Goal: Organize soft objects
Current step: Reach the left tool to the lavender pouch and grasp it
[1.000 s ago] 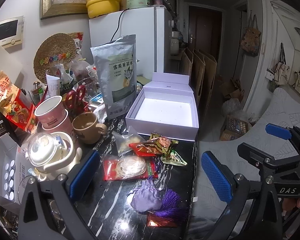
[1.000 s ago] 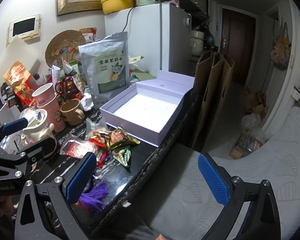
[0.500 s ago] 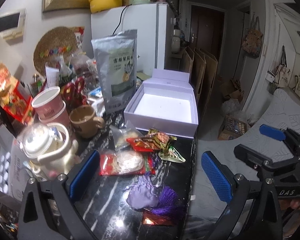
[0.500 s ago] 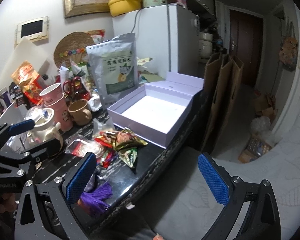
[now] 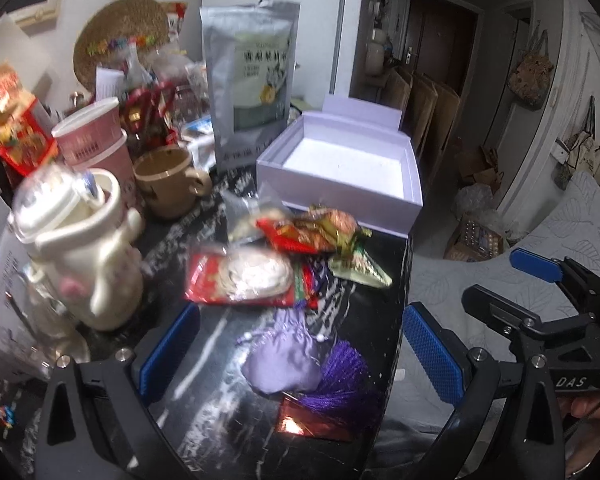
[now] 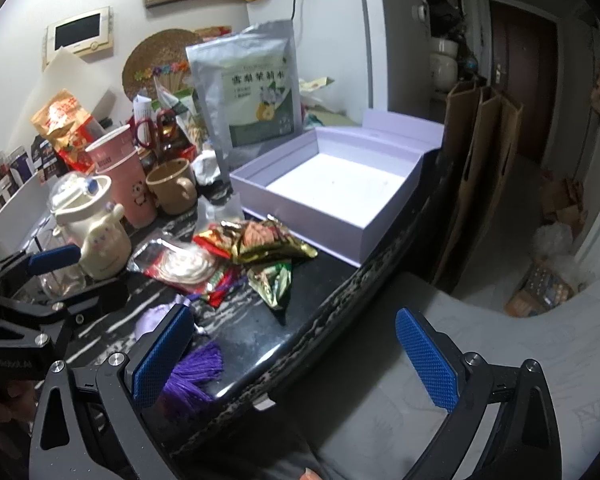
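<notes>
Left wrist view, lilac pouch [image 5: 285, 362] between left gripper's [image 5: 300, 354] spread, empty jaws.

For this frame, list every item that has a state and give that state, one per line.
Left tool: open, holding nothing, above the pouch.
Right tool: open, holding nothing, over the counter edge.
Box: open, nothing inside, lid tilted up behind.
Pouch: drawstring shut, lying on the counter.
Silver bag: upright, against the box's corner.
Mug: upright; contents unclear.
Pink cups: upright, stacked.
Snack packets: piled by the box.
</notes>
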`<state>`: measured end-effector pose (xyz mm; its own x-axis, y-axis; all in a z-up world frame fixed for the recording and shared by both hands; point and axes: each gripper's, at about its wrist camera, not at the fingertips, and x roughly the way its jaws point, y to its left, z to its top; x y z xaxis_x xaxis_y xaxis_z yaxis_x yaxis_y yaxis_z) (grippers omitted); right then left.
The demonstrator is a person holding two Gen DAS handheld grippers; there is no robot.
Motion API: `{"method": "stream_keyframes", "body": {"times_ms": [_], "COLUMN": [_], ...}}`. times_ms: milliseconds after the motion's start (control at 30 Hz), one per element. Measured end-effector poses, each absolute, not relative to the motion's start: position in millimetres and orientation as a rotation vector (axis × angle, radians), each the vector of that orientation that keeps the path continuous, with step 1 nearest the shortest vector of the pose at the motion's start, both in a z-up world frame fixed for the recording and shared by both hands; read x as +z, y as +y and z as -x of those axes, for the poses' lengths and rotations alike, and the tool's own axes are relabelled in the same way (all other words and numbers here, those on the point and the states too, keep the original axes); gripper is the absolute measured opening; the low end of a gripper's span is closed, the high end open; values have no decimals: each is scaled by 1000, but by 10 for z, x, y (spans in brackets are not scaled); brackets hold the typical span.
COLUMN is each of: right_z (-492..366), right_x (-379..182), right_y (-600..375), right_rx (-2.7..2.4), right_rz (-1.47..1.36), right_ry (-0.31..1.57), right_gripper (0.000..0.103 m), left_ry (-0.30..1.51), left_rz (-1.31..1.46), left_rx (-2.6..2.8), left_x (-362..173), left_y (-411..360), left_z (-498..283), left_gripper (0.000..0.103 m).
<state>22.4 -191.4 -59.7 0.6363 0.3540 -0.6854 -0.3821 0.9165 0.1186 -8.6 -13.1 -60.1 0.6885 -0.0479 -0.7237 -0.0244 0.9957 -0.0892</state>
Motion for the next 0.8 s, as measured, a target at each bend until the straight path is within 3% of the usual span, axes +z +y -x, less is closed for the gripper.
{"method": "stream_keyframes", "body": {"times_ms": [567, 800], "right_z": [-456, -497], "right_x": [-1098, -1137], "right_y": [-1956, -1963], "right_rx": [430, 425], "right_rz": [49, 46], "right_ry": [873, 882], "right_gripper": [103, 103], "left_ry": [957, 1021], "left_rz": [112, 154], "left_rx": [34, 44], "left_x": [-1269, -1481], "left_y": [-76, 3], "left_z": [-164, -220], "left_gripper": [100, 81]}}
